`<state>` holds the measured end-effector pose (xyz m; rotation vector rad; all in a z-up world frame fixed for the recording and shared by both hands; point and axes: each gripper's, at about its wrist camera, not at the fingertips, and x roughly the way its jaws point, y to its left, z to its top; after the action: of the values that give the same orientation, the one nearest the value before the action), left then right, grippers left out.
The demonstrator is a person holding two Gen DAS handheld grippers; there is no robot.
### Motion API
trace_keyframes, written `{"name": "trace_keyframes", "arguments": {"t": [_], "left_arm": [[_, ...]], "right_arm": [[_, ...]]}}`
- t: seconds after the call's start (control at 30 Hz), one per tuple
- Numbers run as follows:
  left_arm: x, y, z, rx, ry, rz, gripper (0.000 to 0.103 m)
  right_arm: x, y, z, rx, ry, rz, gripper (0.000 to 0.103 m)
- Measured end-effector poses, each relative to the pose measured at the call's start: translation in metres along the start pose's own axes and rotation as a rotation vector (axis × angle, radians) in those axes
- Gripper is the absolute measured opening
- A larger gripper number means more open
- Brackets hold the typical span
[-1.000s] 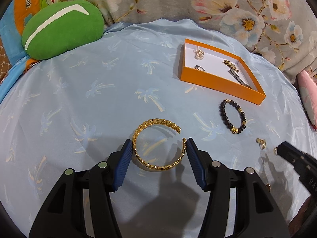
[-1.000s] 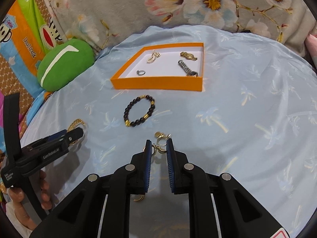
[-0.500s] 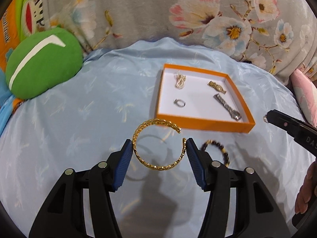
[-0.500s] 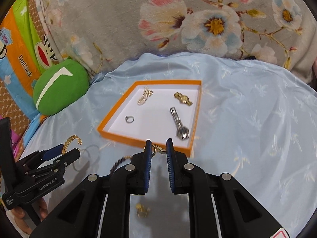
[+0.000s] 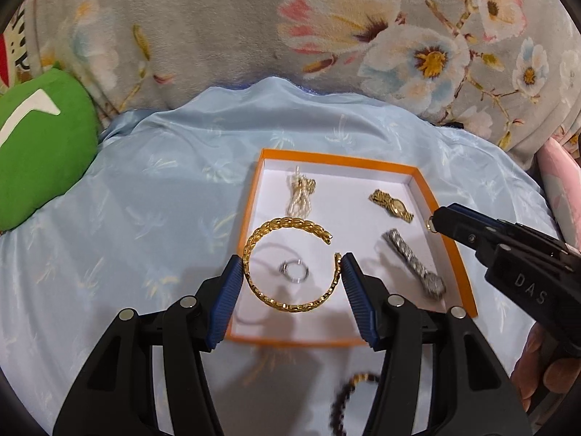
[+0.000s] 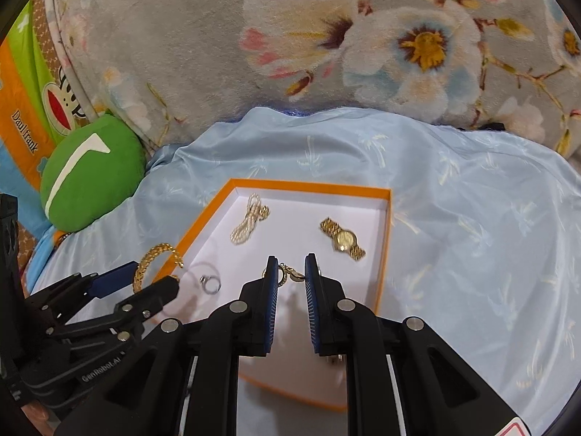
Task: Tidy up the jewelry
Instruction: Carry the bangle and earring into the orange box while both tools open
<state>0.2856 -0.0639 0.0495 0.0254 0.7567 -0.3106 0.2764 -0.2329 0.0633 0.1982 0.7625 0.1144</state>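
Note:
My left gripper (image 5: pixel 292 269) is shut on a gold open bangle (image 5: pixel 270 230) and holds it above the near left part of the orange tray (image 5: pixel 455 250). My right gripper (image 6: pixel 289 272) is shut on small gold earrings (image 6: pixel 290 274) over the tray (image 6: pixel 385 254). In the tray lie a pearl piece (image 5: pixel 301 194), a silver ring (image 5: pixel 294 270), a gold watch (image 5: pixel 392 205) and a silver watch (image 5: pixel 415 267). A black bead bracelet (image 5: pixel 350 399) lies on the blue cloth in front of the tray.
A green cushion (image 5: pixel 40 145) lies at the left edge of the light blue cloth (image 5: pixel 127 218). A floral grey blanket (image 5: pixel 254 25) rises behind. A pink item (image 5: pixel 563 178) lies at the far right.
Both grippers have moved forward from the cloth to over the tray, carrying the bangle and the earrings. The tray now sits directly under them; the bead bracelet has dropped to the lower edge.

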Motion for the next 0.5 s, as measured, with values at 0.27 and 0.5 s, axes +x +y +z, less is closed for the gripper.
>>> {"name": "trace_keyframes", "arguments": {"t": [0.27, 0.5], "left_arm": [[0.047, -0.003, 0.025, -0.009, 0.027, 0.001, 0.054], [0.067, -0.005, 0.023, 0.013, 0.054, 0.000, 0.055]], "right_arm": [[0.041, -0.008, 0.016, 0.003, 0.040, -0.007, 0.014], [0.057, -0.013, 0.014, 0.009, 0.065, -0.017, 0.014]]}}
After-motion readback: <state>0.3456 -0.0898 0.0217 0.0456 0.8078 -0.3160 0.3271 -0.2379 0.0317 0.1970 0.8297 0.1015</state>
